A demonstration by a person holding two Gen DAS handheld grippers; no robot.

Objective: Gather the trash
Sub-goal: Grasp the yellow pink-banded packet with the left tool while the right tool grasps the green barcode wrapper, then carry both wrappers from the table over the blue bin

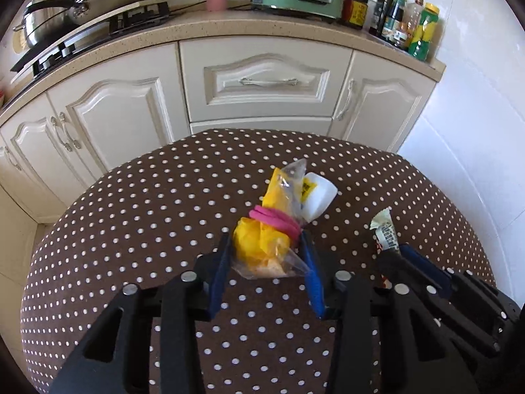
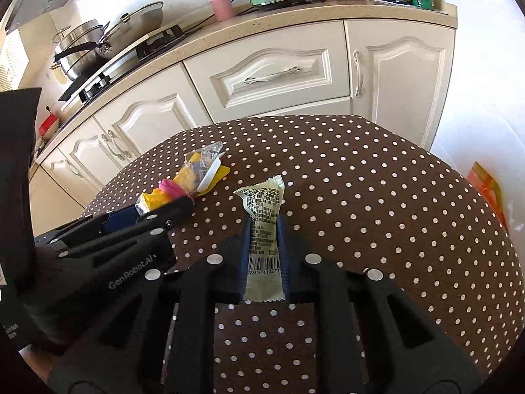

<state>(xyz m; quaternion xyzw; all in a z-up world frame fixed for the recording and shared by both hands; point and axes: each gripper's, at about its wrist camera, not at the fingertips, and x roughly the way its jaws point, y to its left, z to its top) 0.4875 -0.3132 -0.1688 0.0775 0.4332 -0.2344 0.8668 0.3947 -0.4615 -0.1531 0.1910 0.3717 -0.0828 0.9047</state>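
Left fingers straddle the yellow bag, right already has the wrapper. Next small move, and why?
Probably close the left gripper on the yellow bag. Its fingers flank the bag's lower end without clearly pressing it, while the right gripper is already shut on the pale wrapper. Both pieces still lie on the dotted table, so grip before lifting.

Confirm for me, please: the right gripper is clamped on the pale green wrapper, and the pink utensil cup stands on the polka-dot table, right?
Not quite: the right-wrist view shows the pink utensil cup on the kitchen counter, not the table. The right gripper is clamped on the pale green wrapper.
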